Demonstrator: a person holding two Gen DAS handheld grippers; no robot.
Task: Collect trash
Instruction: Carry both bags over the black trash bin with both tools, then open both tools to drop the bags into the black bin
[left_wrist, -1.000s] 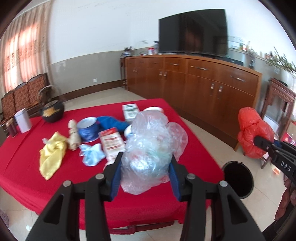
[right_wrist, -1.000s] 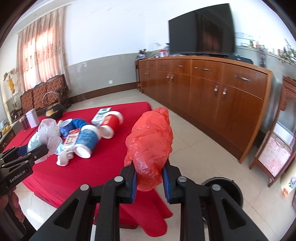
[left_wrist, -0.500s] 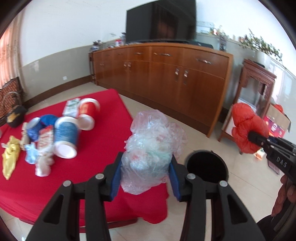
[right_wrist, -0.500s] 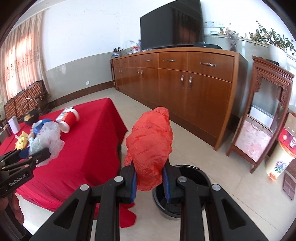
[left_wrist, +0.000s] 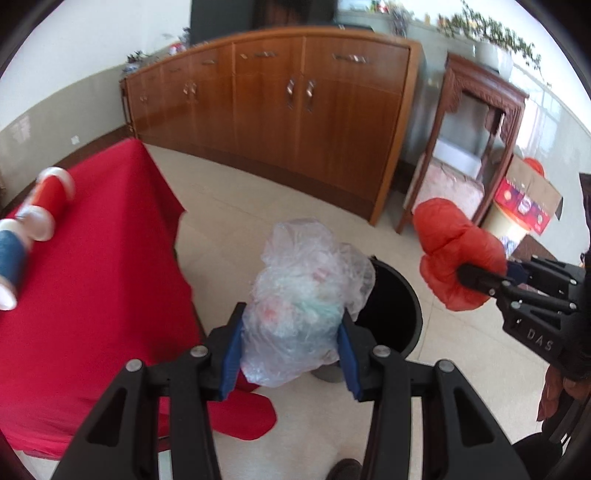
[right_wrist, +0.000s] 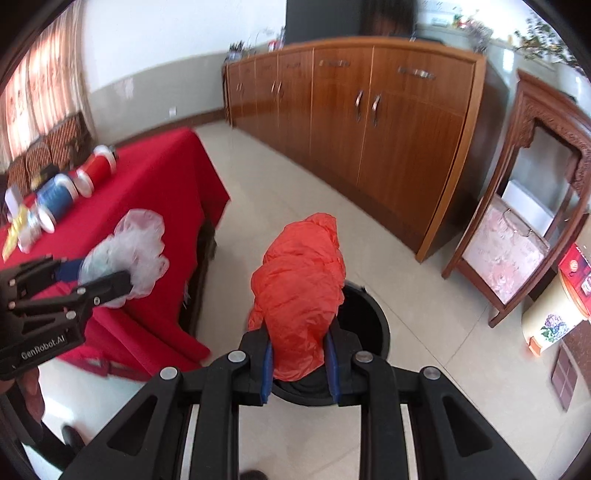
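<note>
My left gripper (left_wrist: 290, 345) is shut on a crumpled clear plastic bag (left_wrist: 303, 291), which hangs in front of the rim of a black trash bin (left_wrist: 397, 310) on the tiled floor. In the right wrist view my right gripper (right_wrist: 299, 363) is shut on a bunched orange plastic bag (right_wrist: 301, 291), held just over the same black bin (right_wrist: 364, 321). Each gripper also shows in the other's view: the right gripper (left_wrist: 480, 280) with the orange bag (left_wrist: 454, 258) at the right, the left gripper (right_wrist: 107, 282) with the clear bag (right_wrist: 129, 247) at the left.
A table under a red cloth (left_wrist: 92, 295) stands left of the bin, with red and blue cups (right_wrist: 70, 188) lying on it. A long wooden sideboard (left_wrist: 295, 107) runs along the far wall, and a carved wooden stand (right_wrist: 524, 206) and boxes (left_wrist: 528, 199) are at the right.
Both grippers swung away from the table toward the right and sank, each keeping its bag. The black bin now sits just beyond both bags; the table items have slid off to the left.
</note>
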